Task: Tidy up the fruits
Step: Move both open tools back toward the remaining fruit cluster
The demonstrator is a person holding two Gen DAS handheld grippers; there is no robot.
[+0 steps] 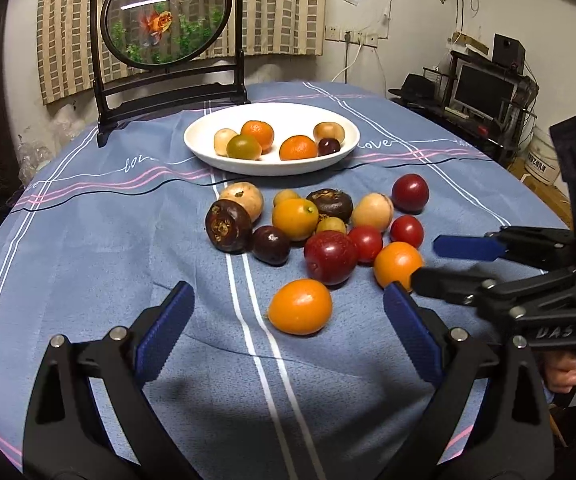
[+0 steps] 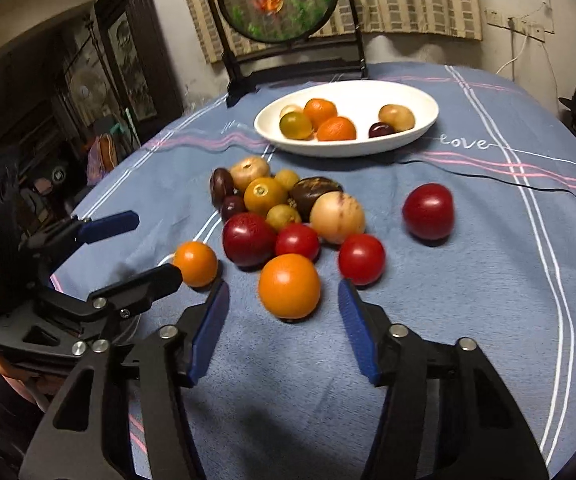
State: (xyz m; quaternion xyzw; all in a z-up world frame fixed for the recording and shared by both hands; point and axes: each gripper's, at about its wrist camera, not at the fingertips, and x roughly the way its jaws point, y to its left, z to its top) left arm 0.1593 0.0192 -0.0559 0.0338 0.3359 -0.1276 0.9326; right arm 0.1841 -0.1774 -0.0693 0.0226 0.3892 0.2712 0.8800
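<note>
I see a round table under a blue striped tablecloth (image 1: pixel 87 240). Behind it stands a dark-framed goldfish screen (image 1: pixel 166 16) before a checked curtain (image 1: pixel 283 4). Whitewashed walls carry sockets (image 1: pixel 352 36); a monitor (image 1: pixel 484 90) sits at right, a dark cabinet (image 2: pixel 127 48) at left.

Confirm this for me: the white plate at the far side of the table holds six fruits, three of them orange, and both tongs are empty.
Wrong on one count: the white plate holds six fruits, but only two are orange, as the left wrist view shows. The left tongs and right tongs are indeed empty.
</note>
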